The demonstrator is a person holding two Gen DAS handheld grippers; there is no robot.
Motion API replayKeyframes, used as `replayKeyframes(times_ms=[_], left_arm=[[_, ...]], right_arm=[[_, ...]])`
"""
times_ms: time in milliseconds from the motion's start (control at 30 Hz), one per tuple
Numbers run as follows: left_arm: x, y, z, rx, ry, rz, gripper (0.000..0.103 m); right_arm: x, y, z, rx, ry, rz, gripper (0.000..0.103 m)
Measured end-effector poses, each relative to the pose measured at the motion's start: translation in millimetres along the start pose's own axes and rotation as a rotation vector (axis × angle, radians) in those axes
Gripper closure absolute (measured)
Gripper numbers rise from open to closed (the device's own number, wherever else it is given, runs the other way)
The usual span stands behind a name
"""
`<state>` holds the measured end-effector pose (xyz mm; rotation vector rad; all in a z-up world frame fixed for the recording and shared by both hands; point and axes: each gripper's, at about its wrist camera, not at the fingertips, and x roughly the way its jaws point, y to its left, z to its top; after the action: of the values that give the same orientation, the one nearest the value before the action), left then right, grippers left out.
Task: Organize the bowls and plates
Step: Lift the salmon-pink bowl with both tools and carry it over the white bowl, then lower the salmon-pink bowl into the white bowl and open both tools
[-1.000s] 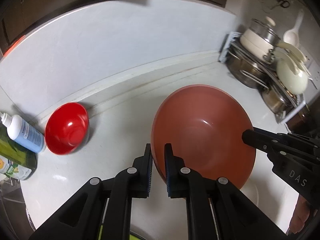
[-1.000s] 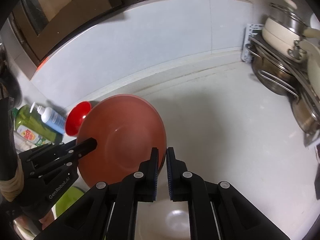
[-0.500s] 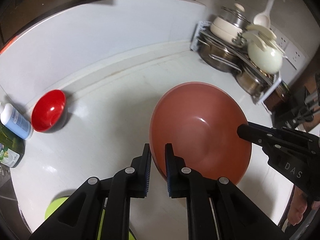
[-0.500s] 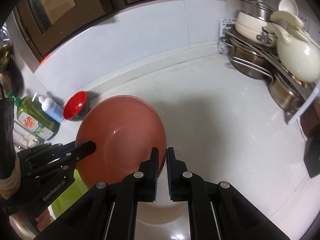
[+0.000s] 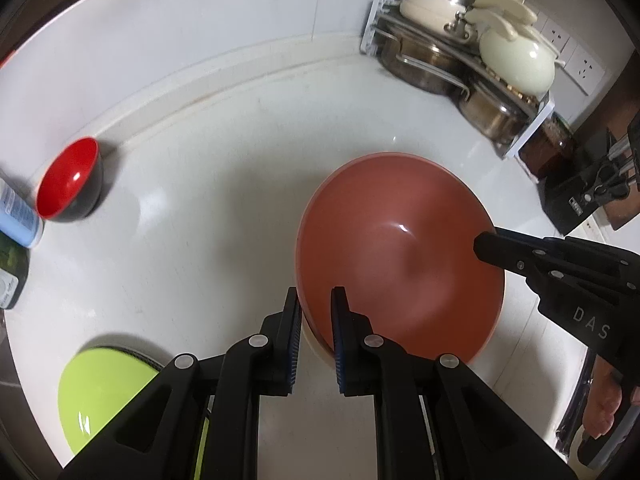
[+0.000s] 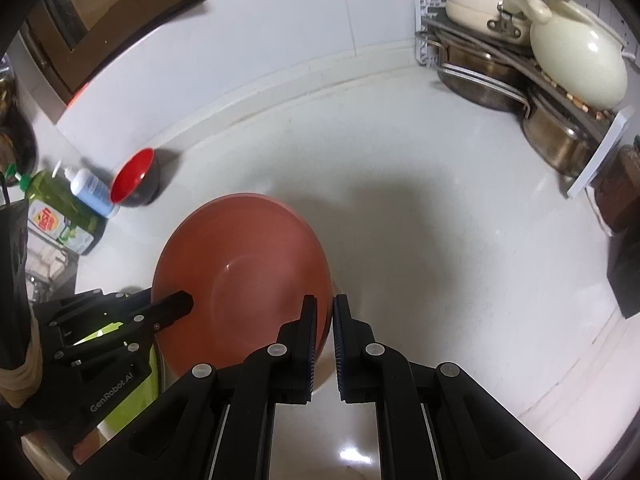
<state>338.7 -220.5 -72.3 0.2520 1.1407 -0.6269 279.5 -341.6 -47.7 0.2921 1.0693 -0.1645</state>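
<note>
- A white countertop [image 5: 224,216] fills both views, glossy, with a raised white ledge along its far edge where it meets the white tiled wall [image 6: 248,36].
- A white pot rack [image 6: 520,80] stands at the far right corner, stacked with steel pots and a cream lidded pot [image 6: 580,68]; wall sockets show behind it.
- The large terracotta bowl [image 5: 400,252] is at the centre, held by its rim from two sides, tilted; whether it touches the counter I cannot tell.
- The left gripper [image 5: 316,312] is clenched on the bowl's near-left rim; the right gripper [image 6: 325,320] is clamped on the opposite rim.
- A lime-green bowl [image 5: 104,392] sits near left.
- A green soap bottle [image 6: 56,212] and a white pump bottle [image 6: 90,190] stand far left.
- A small red bowl [image 5: 70,180] with a black outside rests just beside the bottles, below the ledge.
</note>
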Motion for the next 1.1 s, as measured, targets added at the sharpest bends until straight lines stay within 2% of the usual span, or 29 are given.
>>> replayKeyframes(times_ms=[600, 800, 933, 1000, 1067, 1100], left_arm=[[28, -8, -14, -0.003, 0.083, 0.047, 0.088], [30, -10, -14, 0.002, 0.081, 0.057, 0.088], [31, -10, -14, -0.003, 0.081, 0.055, 0.084], [33, -9, -14, -0.005, 0.085, 0.055, 0.078], [33, -9, -13, -0.012, 0.085, 0.05, 0.064], [32, -8, -13, -0.013, 0.078, 0.055, 0.061]], right_arm=[[26, -14, -13, -0.029, 0.075, 0.02, 0.093], [33, -16, -15, -0.029, 0.092, 0.028, 0.093], [38, -16, -15, -0.034, 0.112, 0.039, 0.093], [38, -15, -15, -0.041, 0.113, 0.033, 0.092], [38, -16, -15, -0.042, 0.112, 0.029, 0.09], [38, -16, -15, -0.044, 0.111, 0.029, 0.082]])
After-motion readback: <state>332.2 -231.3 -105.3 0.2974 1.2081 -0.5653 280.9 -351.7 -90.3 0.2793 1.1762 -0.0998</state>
